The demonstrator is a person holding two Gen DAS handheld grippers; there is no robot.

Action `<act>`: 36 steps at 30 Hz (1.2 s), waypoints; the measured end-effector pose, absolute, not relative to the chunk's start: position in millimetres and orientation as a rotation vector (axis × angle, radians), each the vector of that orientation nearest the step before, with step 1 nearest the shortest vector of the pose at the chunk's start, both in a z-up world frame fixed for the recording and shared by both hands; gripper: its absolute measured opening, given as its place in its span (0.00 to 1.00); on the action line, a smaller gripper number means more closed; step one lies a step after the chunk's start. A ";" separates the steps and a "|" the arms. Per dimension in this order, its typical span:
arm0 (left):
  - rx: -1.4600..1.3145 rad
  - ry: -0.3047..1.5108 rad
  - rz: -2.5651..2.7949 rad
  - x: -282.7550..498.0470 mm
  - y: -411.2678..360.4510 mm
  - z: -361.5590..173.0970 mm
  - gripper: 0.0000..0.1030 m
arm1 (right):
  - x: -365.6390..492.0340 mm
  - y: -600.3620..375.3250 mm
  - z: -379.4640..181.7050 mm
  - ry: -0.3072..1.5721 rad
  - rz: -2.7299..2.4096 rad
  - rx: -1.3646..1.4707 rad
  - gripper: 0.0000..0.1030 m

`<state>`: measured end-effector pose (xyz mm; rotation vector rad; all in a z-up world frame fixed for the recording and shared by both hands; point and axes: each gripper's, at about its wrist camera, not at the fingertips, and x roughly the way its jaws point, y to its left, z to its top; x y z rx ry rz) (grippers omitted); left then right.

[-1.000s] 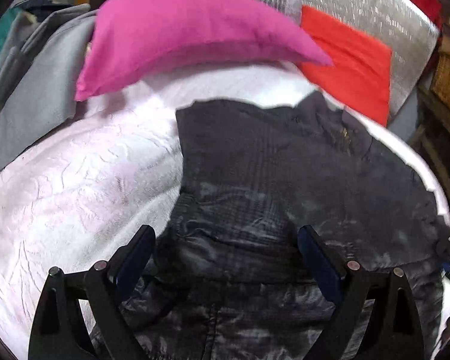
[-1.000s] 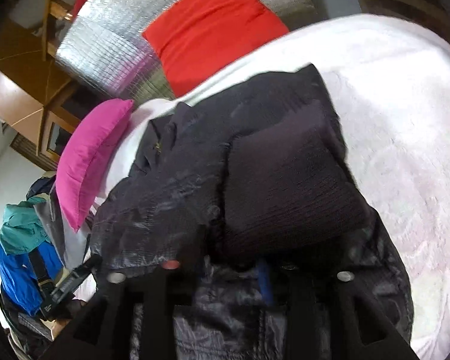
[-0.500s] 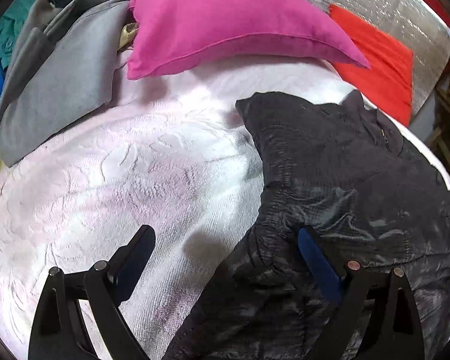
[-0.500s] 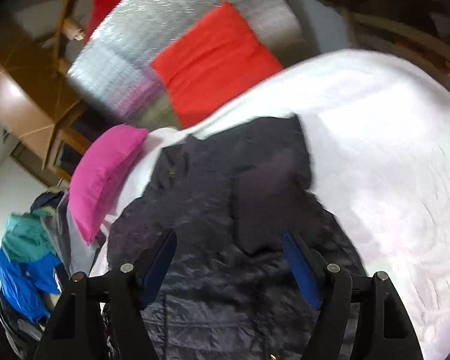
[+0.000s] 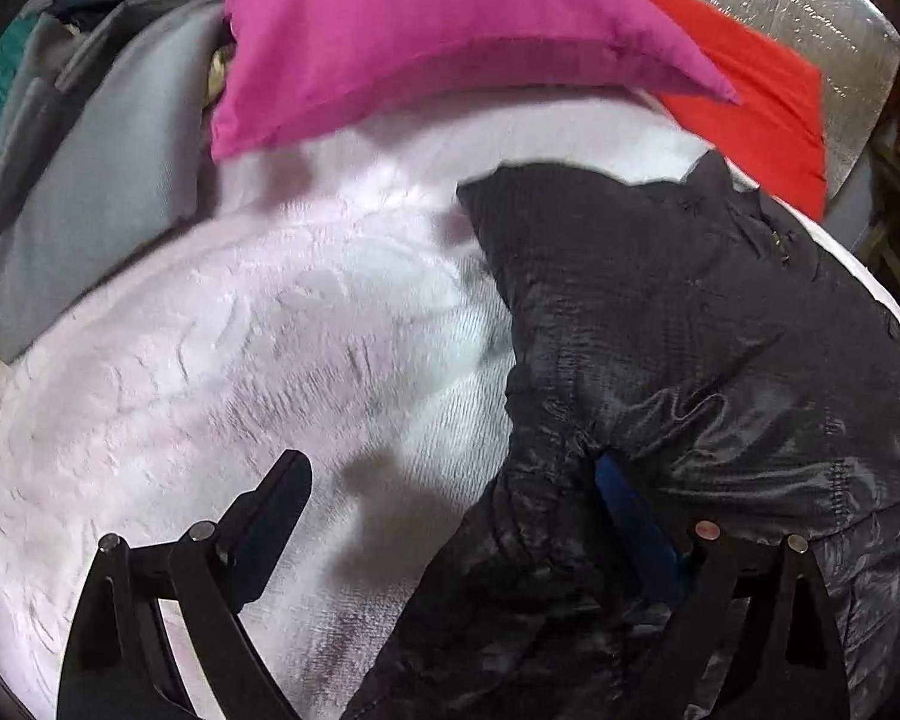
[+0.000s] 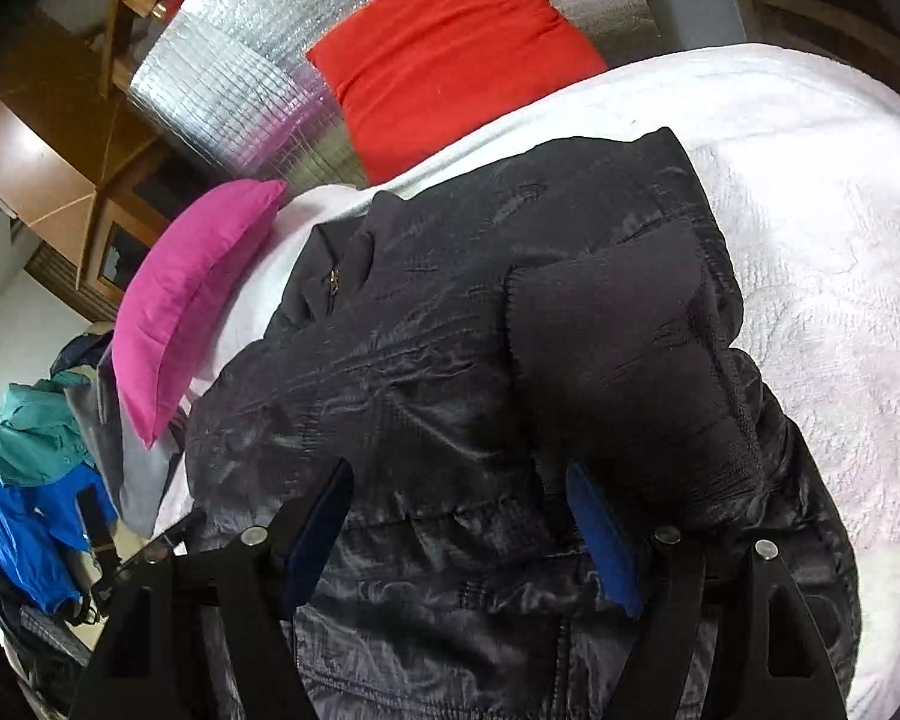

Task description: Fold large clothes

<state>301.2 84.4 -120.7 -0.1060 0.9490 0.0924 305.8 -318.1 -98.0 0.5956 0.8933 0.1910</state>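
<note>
A black padded jacket (image 5: 690, 330) lies spread on a white blanket (image 5: 270, 330). My left gripper (image 5: 447, 468) is open at the jacket's left edge: its right finger is over the dark fabric, its left finger over bare blanket, and nothing is pinched. In the right wrist view the jacket (image 6: 420, 330) has one sleeve (image 6: 618, 360) with a knit cuff folded over its body. My right gripper (image 6: 457, 471) hangs open just above the jacket's lower part, with fabric below the fingers but no grip on it.
A pink pillow (image 5: 420, 42) and a red pillow (image 5: 762, 96) lie at the far end against a silver foil board (image 6: 228, 90). A grey garment (image 5: 102, 168) lies at the far left. Blue and teal clothes (image 6: 30, 480) hang beyond the bed's left side.
My left gripper slid left from over the jacket to its left edge. My right gripper opened off the folded sleeve, drew back, then came close to the jacket again.
</note>
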 end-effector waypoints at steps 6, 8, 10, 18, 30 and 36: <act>0.007 0.766 0.135 290.0 73.8 -80.4 0.93 | 310.5 -322.5 -59.0 0.794 0.211 0.591 0.75; 0.018 0.747 0.110 288.6 62.8 -77.2 0.93 | 323.2 -322.3 -60.1 0.805 0.210 0.598 0.75; 0.031 0.774 0.073 293.0 48.6 -83.7 0.93 | 339.4 -323.1 -69.9 0.840 0.197 0.606 0.75; 0.056 0.910 0.105 305.8 41.8 -118.7 0.94 | 353.2 -324.2 -86.2 0.907 0.153 0.587 0.75; 0.114 0.843 0.063 265.2 5.2 -100.0 0.94 | 311.9 -268.1 -85.0 0.931 0.220 0.375 0.76; 0.120 0.838 0.101 258.3 0.0 -99.3 0.94 | 306.8 -247.7 -70.5 0.905 0.194 0.245 0.76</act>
